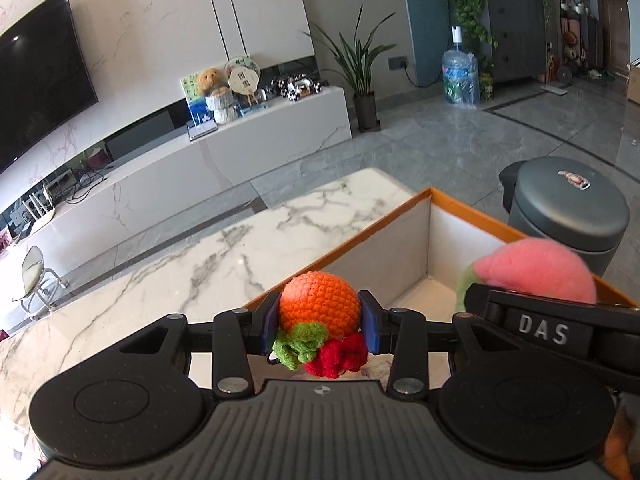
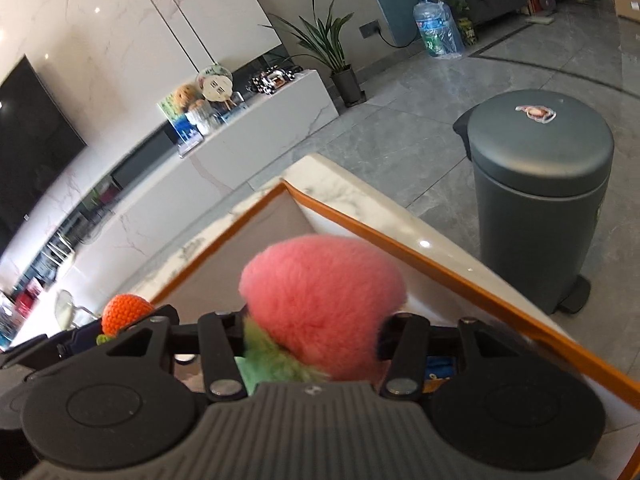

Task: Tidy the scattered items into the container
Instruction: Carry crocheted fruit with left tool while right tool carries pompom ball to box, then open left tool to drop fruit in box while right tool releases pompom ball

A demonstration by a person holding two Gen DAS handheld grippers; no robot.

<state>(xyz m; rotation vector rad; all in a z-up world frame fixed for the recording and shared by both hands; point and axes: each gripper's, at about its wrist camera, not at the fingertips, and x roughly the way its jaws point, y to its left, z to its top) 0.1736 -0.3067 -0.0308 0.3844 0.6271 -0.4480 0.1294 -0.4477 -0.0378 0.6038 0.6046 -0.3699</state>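
Note:
My left gripper is shut on an orange crocheted fruit with green and red knitted bits below it, held at the near left rim of an open box with an orange rim and white inside. My right gripper is shut on a pink felt peach with green leaves, held above the box. The peach also shows at the right of the left wrist view. The orange fruit shows at the left of the right wrist view.
The box stands on a white marble table. A dark grey pedal bin stands on the floor beyond the table's right edge. A TV bench, a potted plant and a water bottle are farther off.

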